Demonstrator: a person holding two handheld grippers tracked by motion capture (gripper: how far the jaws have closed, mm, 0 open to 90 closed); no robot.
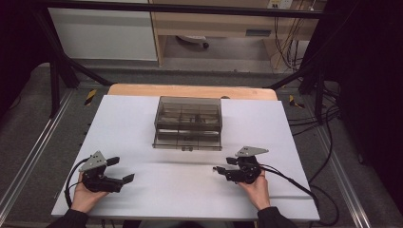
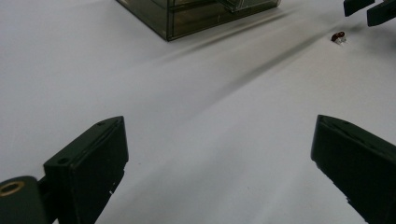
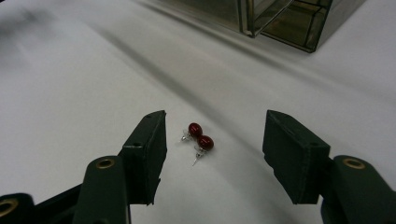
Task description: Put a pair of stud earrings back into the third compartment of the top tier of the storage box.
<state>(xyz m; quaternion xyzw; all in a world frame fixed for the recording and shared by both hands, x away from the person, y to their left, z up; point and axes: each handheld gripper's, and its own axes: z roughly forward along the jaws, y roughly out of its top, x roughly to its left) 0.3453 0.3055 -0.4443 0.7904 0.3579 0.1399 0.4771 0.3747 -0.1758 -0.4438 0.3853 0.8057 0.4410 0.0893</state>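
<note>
Table (image 1: 142, 190) carries a smoky clear drawer box (image 1: 188, 123), well ahead of both sets of jaws. Step in hand, as I judge it: picking up the red earrings (image 3: 201, 136). Right gripper (image 3: 212, 149) has jaws about half open, nothing gripped; the pair lies on the table between the jaws, nearer the left one, touching neither. Next move calls for closing squarely on the tiny studs without flicking them. Left gripper (image 2: 219, 163) has jaws wide open, empty, earrings well off beyond them.
</note>
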